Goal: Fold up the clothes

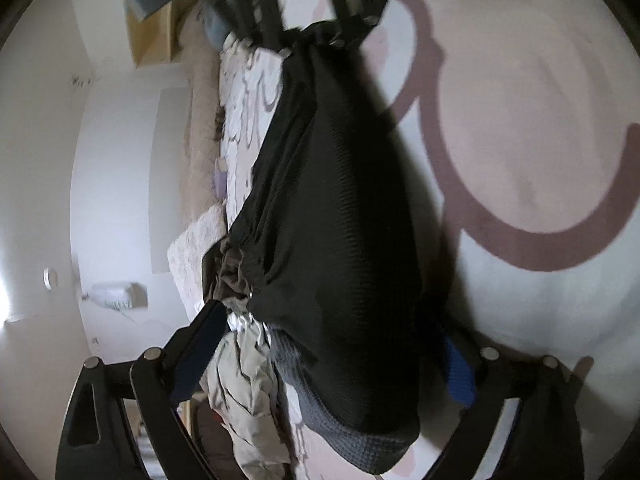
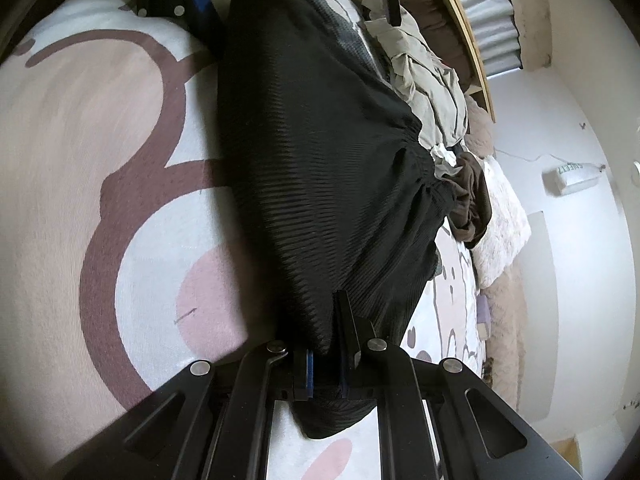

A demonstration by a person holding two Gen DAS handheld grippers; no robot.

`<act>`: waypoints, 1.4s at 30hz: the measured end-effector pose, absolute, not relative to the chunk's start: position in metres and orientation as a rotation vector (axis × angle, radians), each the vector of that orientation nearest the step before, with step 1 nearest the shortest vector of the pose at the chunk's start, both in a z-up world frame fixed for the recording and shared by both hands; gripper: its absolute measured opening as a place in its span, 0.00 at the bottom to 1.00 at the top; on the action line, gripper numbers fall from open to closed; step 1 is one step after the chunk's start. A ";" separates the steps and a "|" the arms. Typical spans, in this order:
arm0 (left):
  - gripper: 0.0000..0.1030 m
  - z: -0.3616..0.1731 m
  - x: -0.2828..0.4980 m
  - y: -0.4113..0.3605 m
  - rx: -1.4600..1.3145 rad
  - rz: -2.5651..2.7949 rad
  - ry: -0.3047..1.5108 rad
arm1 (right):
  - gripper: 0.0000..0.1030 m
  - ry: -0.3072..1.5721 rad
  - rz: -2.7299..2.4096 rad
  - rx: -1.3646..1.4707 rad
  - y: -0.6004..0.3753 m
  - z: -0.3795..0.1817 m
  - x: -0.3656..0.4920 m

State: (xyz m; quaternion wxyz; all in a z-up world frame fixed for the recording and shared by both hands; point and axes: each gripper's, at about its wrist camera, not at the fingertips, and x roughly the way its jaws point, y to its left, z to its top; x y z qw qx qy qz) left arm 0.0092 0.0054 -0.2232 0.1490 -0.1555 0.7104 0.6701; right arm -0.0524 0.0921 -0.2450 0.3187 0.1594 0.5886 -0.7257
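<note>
A black ribbed garment (image 1: 340, 200) (image 2: 312, 160) lies stretched lengthwise on a bed sheet (image 1: 520, 160) (image 2: 100, 160) printed with pink and mauve shapes. My right gripper (image 2: 326, 360) is shut on one bunched end of it, the cloth pinched between the blue pads; in the left wrist view this gripper (image 1: 316, 32) shows at the top. My left gripper (image 1: 332, 360) (image 2: 296, 0) stands open at the opposite end. Its fingers straddle the garment's width, and the pads do not press on the cloth.
A crumpled beige pile of clothes (image 1: 244, 392) (image 2: 432, 80) and a brown garment (image 1: 234, 276) (image 2: 472, 204) lie beside the black one. A white fluffy pillow (image 1: 192, 248) (image 2: 504, 232) sits at the bed's wall side. A grey waffle cloth (image 1: 320, 412) peeks from under the black garment.
</note>
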 end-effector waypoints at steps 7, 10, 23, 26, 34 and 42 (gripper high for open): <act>0.30 -0.235 0.011 -0.014 -0.404 1.929 2.141 | 0.11 1.567 -1.903 0.418 0.090 -0.244 -0.053; 0.27 -0.231 0.008 -0.020 -0.461 1.986 2.082 | 0.11 1.584 -1.912 0.408 0.092 -0.241 -0.050; 0.20 -0.158 -0.049 -0.059 -0.991 2.379 0.965 | 0.51 1.815 -1.852 0.063 0.059 -0.246 -0.004; 0.20 -0.151 -0.052 -0.068 -1.027 2.398 0.771 | 0.51 1.792 -1.844 0.040 0.039 -0.244 -0.009; 0.20 -0.156 -0.054 -0.068 -1.054 2.396 0.690 | 0.42 1.830 -1.912 0.069 0.034 -0.255 -0.035; 0.20 -0.171 -0.032 -0.057 -0.925 2.389 1.010 | 0.31 2.037 -1.873 0.099 0.084 -0.270 -0.044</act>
